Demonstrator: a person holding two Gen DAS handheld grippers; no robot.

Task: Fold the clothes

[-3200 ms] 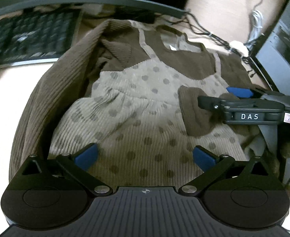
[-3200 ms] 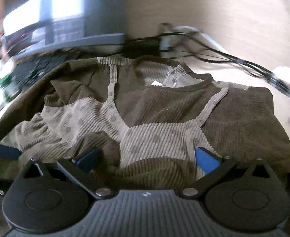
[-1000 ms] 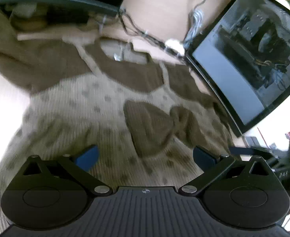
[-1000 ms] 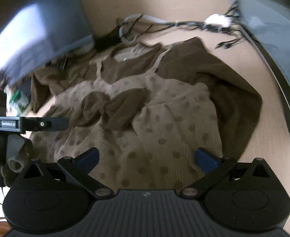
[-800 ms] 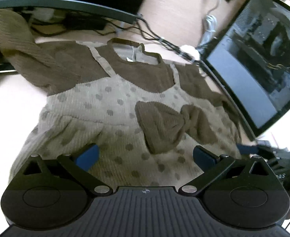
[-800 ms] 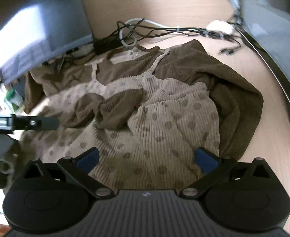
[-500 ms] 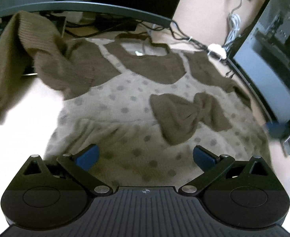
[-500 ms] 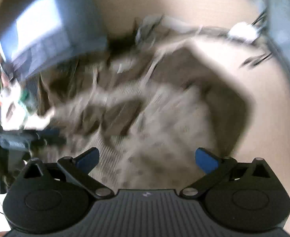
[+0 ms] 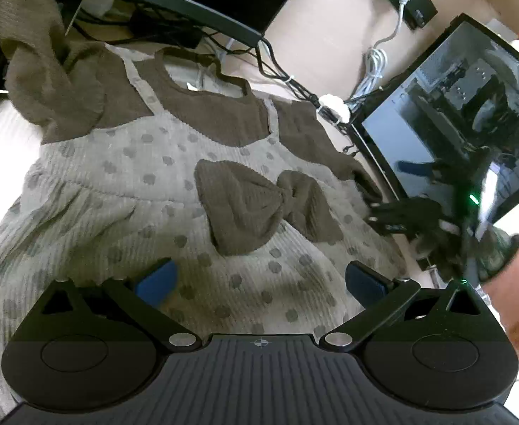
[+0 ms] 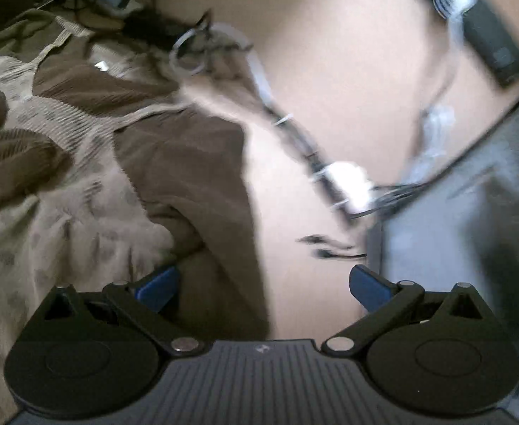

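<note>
Now spread flat on the desk [image 10: 330,81], the dress [image 9: 125,184] awaits folding; both grippers, left [image 9: 259,278] and right [image 10: 264,285], hover, fingers spread and empty, with a sleeve [image 10: 195,177] likely next.

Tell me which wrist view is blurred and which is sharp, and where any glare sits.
Left wrist view: sharp on the dress and its bow, with the monitor glossy with reflections; the right tongs smear. Right wrist view: motion-blurred throughout, cables streaked, only its own tongs crisp.
</note>
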